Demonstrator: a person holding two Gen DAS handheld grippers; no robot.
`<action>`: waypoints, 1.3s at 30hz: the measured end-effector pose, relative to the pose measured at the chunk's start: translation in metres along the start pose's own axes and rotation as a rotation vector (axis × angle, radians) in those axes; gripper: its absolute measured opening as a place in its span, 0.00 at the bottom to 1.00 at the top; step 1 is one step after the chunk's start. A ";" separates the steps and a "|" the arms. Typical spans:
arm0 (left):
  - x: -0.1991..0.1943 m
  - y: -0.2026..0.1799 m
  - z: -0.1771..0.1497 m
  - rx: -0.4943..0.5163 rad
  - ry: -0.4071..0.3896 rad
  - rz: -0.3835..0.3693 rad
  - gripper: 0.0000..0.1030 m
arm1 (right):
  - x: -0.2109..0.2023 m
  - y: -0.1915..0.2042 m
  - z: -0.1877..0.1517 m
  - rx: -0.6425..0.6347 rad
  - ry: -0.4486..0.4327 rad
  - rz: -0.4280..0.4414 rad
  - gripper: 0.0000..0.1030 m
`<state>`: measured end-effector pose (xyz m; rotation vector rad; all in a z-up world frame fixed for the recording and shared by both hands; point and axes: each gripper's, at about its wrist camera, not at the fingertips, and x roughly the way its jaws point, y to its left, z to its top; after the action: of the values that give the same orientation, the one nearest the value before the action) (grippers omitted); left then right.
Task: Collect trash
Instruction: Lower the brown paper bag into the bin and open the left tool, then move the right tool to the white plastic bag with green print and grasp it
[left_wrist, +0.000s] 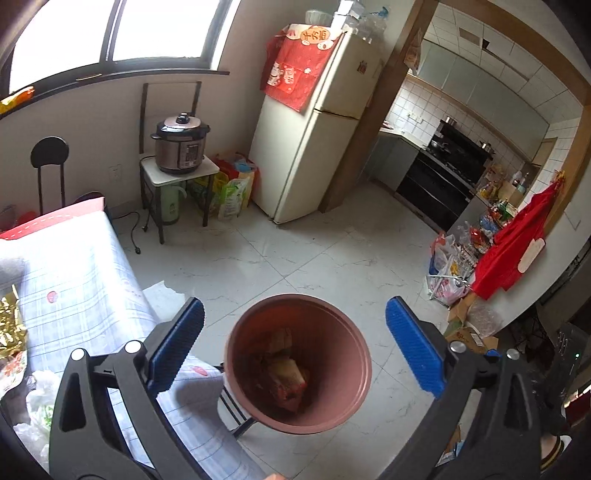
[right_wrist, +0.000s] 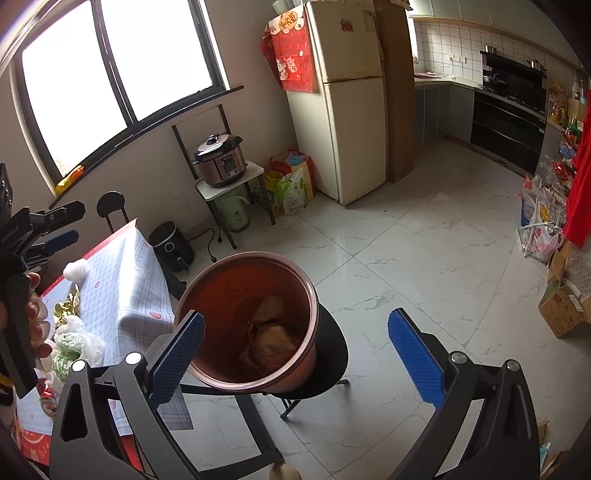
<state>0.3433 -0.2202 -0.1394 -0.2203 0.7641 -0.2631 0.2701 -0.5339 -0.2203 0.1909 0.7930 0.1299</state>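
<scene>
A brown-red trash bin stands beside the table and holds crumpled wrappers. My left gripper is open and empty, hovering above the bin's mouth. In the right wrist view the same bin sits on a black stool, with trash inside. My right gripper is open and empty above the bin's right rim. The left gripper shows at the far left there. A gold wrapper and plastic bags lie on the table.
The table with a checked cloth is at the left. A fridge, a pressure cooker on a small stand, an air fryer, bags and cardboard boxes line the walls of the tiled floor.
</scene>
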 end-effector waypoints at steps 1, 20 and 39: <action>-0.008 0.006 -0.001 -0.002 -0.010 0.020 0.94 | 0.000 0.003 0.001 -0.005 -0.004 0.007 0.95; -0.225 0.155 -0.080 -0.048 -0.247 0.378 0.94 | 0.001 0.135 -0.002 -0.124 -0.028 0.097 0.95; -0.342 0.327 -0.196 -0.320 -0.208 0.565 0.95 | 0.014 0.354 -0.071 -0.367 0.118 0.263 0.95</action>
<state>0.0183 0.1755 -0.1493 -0.3170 0.6299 0.4153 0.2131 -0.1774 -0.2009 -0.0618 0.8444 0.5345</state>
